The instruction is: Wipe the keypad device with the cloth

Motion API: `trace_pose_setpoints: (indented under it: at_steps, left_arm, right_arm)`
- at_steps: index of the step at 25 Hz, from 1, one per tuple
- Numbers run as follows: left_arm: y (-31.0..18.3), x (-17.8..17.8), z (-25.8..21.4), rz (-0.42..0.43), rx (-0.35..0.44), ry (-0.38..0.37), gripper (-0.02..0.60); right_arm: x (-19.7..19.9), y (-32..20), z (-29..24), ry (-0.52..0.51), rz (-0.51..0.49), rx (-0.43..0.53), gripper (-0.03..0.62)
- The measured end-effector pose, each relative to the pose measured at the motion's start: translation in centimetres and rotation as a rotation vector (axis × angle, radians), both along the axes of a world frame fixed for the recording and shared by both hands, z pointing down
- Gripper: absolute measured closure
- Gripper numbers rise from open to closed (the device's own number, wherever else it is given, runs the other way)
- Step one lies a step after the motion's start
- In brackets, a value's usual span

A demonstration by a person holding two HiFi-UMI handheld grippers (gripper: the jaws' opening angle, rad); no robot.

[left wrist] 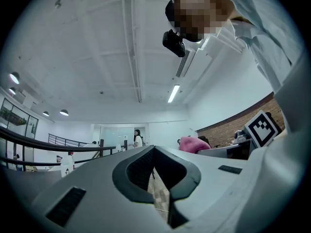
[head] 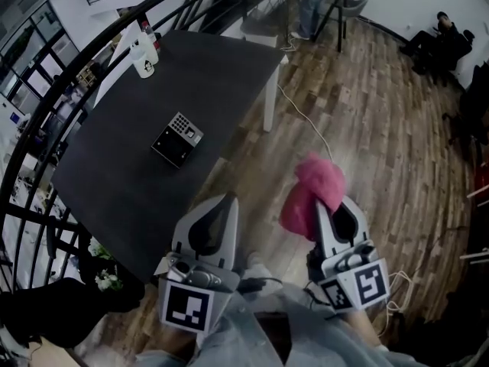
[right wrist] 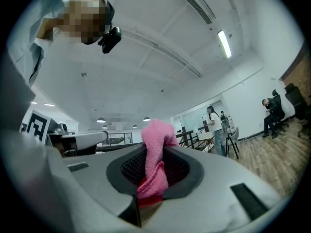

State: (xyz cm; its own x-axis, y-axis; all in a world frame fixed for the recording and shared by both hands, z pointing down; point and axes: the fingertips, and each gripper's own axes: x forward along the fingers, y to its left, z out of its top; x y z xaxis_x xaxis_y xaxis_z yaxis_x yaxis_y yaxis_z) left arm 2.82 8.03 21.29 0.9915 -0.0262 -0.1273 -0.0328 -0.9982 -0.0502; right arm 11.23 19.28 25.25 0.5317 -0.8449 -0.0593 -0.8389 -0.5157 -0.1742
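You hold both grippers low in front of you, off the table (head: 107, 167) and over the wood floor (head: 367, 128), noses tilted up toward the ceiling.

The right gripper (head: 327, 214) has its jaws closed on the pink cloth (head: 313, 193). In the right gripper view the cloth (right wrist: 155, 159) runs up through the hollow between the pads, and a bunched lump stands out past the tips at 12 o'clock. In the head view that lump hangs over the floor, clear of the table.

The left gripper (head: 221, 209) sits just beside the table's near edge. In the left gripper view its jaws (left wrist: 154, 152) meet at the tips with nothing between them; only floor shows through the hollow.

The keypad (head: 177, 138) lies flat on the dark table at 11 o'clock from the left gripper, well apart from both grippers and from the cloth. A white bottle (head: 145, 58) stands near the table's far corner, at 11 o'clock from the keypad.
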Motion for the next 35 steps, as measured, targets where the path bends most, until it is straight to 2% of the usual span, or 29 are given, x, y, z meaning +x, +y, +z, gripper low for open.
trace_pose_setpoints:
  at_steps: [13,16,20,26,35]
  left_arm:
    - [-6.0,2.2,1.1,-0.092,-0.006,0.005,0.578]
    - [-7.3,2.0,1.3,-0.120,-0.009,0.007,0.578]
    - [-8.7,1.4,1.5,-0.159,-0.014,0.007,0.578]
    - [-10.0,0.4,1.2,-0.202,-0.015,0.022,0.578]
    - [-11.6,-0.7,1.8,-0.290,-0.029,0.014,0.578]
  right_arm:
    - [3.1,-6.6,0.7,0.006,-0.097,-0.009,0.524]
    - [3.3,-7.8,0.6,-0.034,-0.126,0.001,0.525]
    - [3.4,-9.0,0.7,-0.037,-0.144,-0.004,0.525]
    - [2.7,-10.2,0.1,0.039,-0.172,-0.040,0.524]
    - [2.6,-12.5,0.3,0.048,-0.255,-0.049,0.524]
